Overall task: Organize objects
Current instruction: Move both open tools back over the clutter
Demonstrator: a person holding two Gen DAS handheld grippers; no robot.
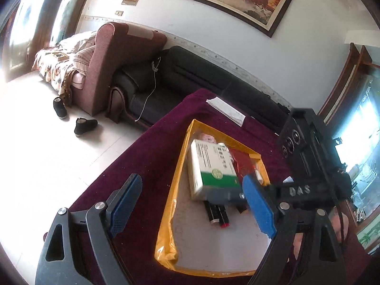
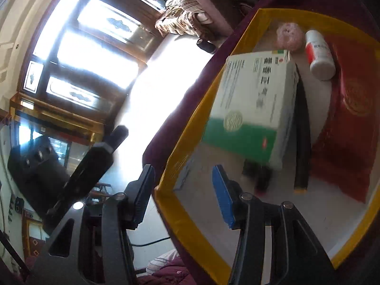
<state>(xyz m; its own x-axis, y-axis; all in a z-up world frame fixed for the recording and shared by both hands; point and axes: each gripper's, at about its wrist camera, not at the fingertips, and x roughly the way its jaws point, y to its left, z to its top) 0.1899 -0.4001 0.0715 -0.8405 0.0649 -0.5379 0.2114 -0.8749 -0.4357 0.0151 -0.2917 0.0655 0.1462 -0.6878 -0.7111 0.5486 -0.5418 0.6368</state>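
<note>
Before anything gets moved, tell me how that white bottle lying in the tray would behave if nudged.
The white bottle lies on its side, so it probably rolls. It looks like smooth plastic, perhaps slippery. The red packet beside it may stop it.

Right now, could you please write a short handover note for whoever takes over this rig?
Left gripper: open, holding nothing, over the tray's near end.
Right gripper: open, holding nothing, straddling the yellow rim.
Already in the yellow-rimmed tray: green-and-white box lying on dark markers, white bottle, pink round thing, red packet.
Left: the folded paper lies on the purple cloth outside the tray; possibly put it in next.
</note>
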